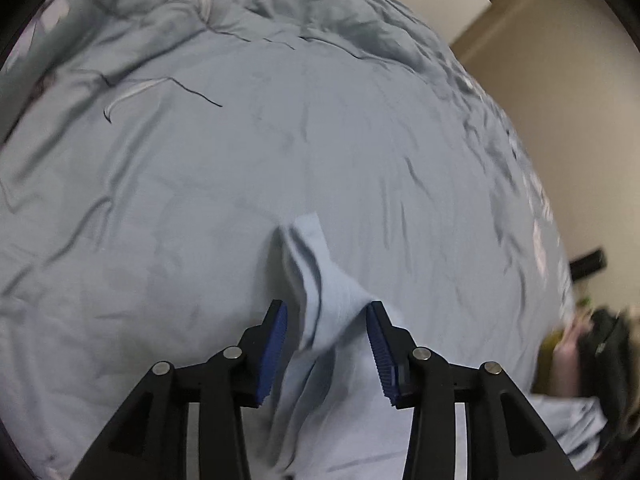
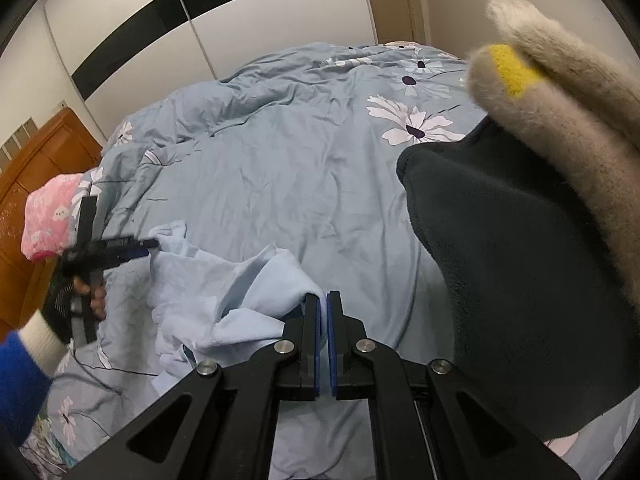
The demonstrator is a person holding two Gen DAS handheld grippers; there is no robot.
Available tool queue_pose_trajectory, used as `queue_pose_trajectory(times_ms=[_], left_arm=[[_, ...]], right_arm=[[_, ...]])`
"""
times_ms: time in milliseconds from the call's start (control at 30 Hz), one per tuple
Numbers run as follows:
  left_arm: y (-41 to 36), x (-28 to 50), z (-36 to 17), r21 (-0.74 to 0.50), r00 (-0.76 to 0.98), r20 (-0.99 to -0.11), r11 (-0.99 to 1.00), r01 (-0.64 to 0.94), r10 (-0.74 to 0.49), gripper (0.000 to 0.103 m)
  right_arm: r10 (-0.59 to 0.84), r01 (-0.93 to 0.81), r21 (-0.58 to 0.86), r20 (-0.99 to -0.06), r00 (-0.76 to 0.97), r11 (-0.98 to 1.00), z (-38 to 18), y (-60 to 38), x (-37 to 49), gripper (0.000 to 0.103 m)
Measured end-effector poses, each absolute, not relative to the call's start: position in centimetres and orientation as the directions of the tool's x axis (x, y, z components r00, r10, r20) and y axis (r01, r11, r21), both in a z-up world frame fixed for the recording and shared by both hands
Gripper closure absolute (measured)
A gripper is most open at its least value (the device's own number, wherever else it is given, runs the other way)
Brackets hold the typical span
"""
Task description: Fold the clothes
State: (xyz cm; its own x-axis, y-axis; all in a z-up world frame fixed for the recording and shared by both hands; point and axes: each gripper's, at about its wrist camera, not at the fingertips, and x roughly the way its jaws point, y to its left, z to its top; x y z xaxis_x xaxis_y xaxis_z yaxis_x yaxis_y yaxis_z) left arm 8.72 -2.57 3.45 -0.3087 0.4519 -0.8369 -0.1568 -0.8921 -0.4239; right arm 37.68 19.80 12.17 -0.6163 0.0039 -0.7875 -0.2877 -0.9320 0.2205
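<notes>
garment point(image 2: 224, 300) edge between spread left gripper point(image 1: 326, 312)

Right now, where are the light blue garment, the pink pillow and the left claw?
light blue garment point(image 2: 256, 280): right wrist view, raised fold.
pink pillow point(image 2: 46, 216): right wrist view, printed top.
left claw point(image 1: 326, 322): left wrist view, between its tips.

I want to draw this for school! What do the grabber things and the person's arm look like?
Each gripper, the left gripper and the right gripper, has black plastic arms shaped like angled links with triangle cut-outs, round silver bolts at the joints, and two fingers lined with ridged dark blue pads. The person's left hand wears a dark fingerless glove, with a cream cuff and a bright blue sleeve.
</notes>
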Motion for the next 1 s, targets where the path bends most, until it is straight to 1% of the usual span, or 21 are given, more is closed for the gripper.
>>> queue_pose_trajectory(times_ms=[33,67,167,300,400,533,600,700,933,1000], left_arm=[[-2.6,8.6,3.4,-0.436,-0.311,-0.832,-0.888,-0.147,0.460,0.075],[-2.6,8.4,3.4,-0.448,-0.314,-0.826,-0.884,-0.137,0.468,0.098],[-2.6,8.4,3.9,-0.478,-0.335,-0.805,-0.870,-0.123,0.490,0.099],[-5.3,9.5,8.7,-0.511,-0.427,-0.746,-0.850,-0.125,0.511,0.099],[-9.1,10.7,15.1,-0.543,-0.526,-0.665,-0.827,-0.146,0.530,0.099],[-14.2,13.1,24.0,-0.575,-0.633,-0.541,-0.793,-0.202,0.553,0.099],[-15.6,15.0,27.1,-0.561,-0.658,-0.507,-0.793,-0.238,0.556,0.099],[-17.5,18.1,30.6,-0.546,-0.677,-0.468,-0.788,-0.285,0.569,0.099],[-19.8,25.6,27.0,-0.593,-0.629,-0.463,-0.745,-0.304,0.625,0.099],[-20.4,27.7,26.0,-0.607,-0.614,-0.461,-0.732,-0.309,0.641,0.099]], right_arm=[[0.003,-0.285,0.218,-0.788,-0.615,-0.933,12.1,19.7,37.6,0.100],[0.003,-0.284,0.217,-0.789,-0.614,-0.934,12.1,19.7,37.6,0.100],[0.003,-0.285,0.216,-0.791,-0.612,-0.934,12.2,19.3,37.6,0.100],[-0.005,-0.273,0.227,-0.777,-0.630,-0.935,13.4,18.8,37.9,0.100],[-0.002,-0.244,0.220,-0.748,-0.664,-0.944,15.4,18.2,37.9,0.100],[0.011,-0.200,0.212,-0.659,-0.752,-0.956,20.8,17.3,37.9,0.100],[0.028,-0.183,0.199,-0.599,-0.801,-0.963,24.2,16.7,38.4,0.100],[0.048,-0.170,0.181,-0.536,-0.843,-0.969,27.9,16.5,39.2,0.100],[0.148,-0.195,0.095,-0.368,-0.918,-0.976,37.5,16.8,41.0,0.100],[0.162,-0.191,0.051,-0.341,-0.926,-0.980,39.5,15.9,39.8,0.100]])
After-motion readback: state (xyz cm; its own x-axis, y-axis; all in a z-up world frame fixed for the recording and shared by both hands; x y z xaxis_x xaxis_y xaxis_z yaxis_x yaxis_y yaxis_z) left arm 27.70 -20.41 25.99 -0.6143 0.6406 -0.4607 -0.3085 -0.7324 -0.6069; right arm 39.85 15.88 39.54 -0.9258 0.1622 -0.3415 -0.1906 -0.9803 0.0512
